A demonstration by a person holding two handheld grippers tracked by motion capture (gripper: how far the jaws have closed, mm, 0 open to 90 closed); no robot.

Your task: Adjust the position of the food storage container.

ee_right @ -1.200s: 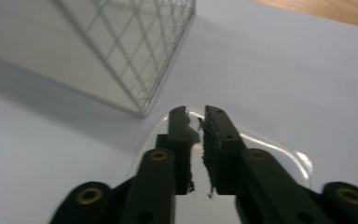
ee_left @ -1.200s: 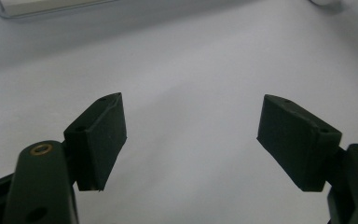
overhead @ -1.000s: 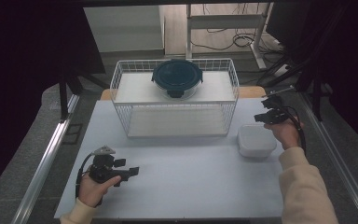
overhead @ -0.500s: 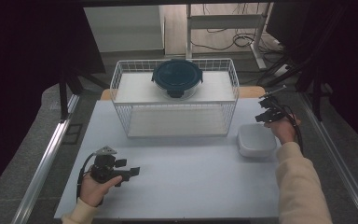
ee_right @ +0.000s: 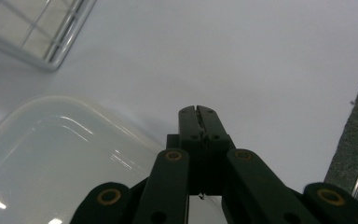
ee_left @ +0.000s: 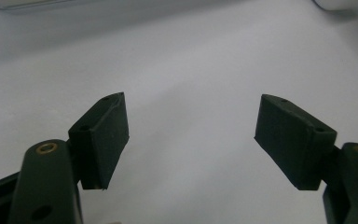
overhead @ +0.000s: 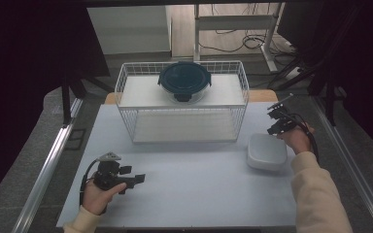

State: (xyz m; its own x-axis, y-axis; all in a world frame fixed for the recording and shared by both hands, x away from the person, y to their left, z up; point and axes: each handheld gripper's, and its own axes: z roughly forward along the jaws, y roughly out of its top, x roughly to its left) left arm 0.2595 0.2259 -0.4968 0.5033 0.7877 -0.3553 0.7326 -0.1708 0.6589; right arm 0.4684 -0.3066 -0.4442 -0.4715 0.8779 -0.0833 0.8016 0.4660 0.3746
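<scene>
My left gripper (overhead: 137, 179) rests low over the white table (overhead: 194, 184) at the near left, pointing right. In the left gripper view its jaws (ee_left: 191, 135) stand wide open with only bare table between them. My right gripper (overhead: 275, 121) hangs at the far right, just behind a white rounded-square container (overhead: 267, 151). In the right gripper view its jaws (ee_right: 199, 112) are shut with nothing in them, and the white container (ee_right: 51, 154) lies close at their lower left.
A white wire basket (overhead: 182, 126) stands at the back middle of the table, with a round container with a dark blue lid (overhead: 184, 80) on top. A corner of the basket (ee_right: 51, 44) lies ahead-left of the right gripper. The table's right edge (ee_right: 354, 140) is close.
The right gripper has sunk a little toward the table beside the white container, jaws still shut. The left hand and its open gripper have stayed where they were.
</scene>
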